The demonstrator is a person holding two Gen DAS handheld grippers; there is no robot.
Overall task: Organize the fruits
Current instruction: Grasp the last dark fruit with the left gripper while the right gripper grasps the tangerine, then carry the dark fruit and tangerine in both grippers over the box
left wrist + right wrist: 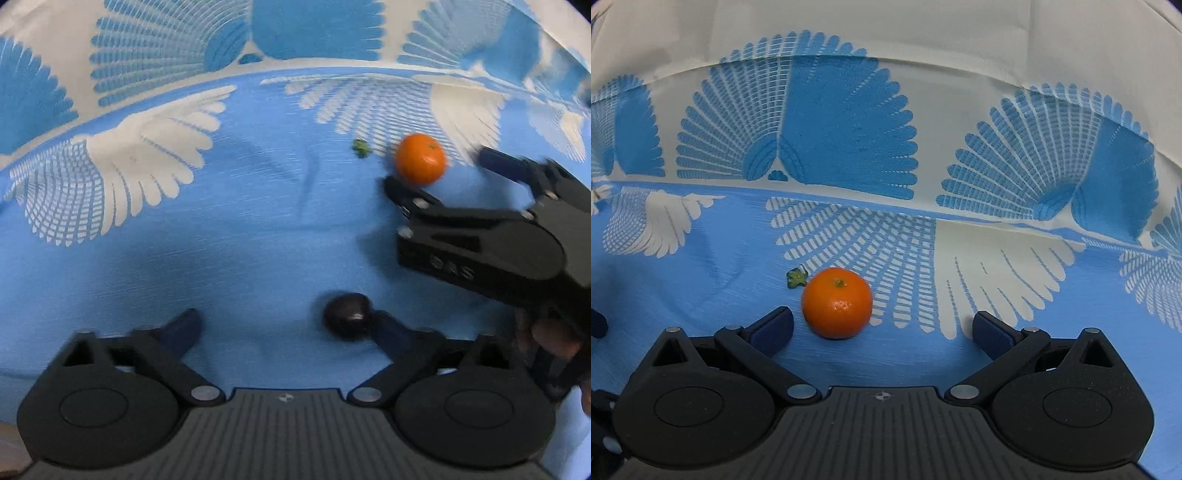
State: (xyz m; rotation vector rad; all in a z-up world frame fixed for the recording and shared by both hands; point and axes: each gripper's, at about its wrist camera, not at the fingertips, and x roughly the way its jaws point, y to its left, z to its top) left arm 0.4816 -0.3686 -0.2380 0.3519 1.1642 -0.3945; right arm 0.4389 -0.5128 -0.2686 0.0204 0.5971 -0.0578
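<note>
Nearest, left hand-held gripper spread wide, angled steeply down over the blue patterned counter; small dark round fruit, perhaps a plum or large grape, resting against the inner face of its right finger, far from the left finger, not pinched. Further out, right hand-held gripper also spread, reaching toward a mandarin that sits on the cloth just beside its left finger, well apart from the right one, not yet squeezed. Beyond the mandarin, a small green leafy scrap. No bowl or tray in sight. Step in hand, apparently: lining up both grasps. Next move likely calls for centring each fruit, then closing gently.
</note>
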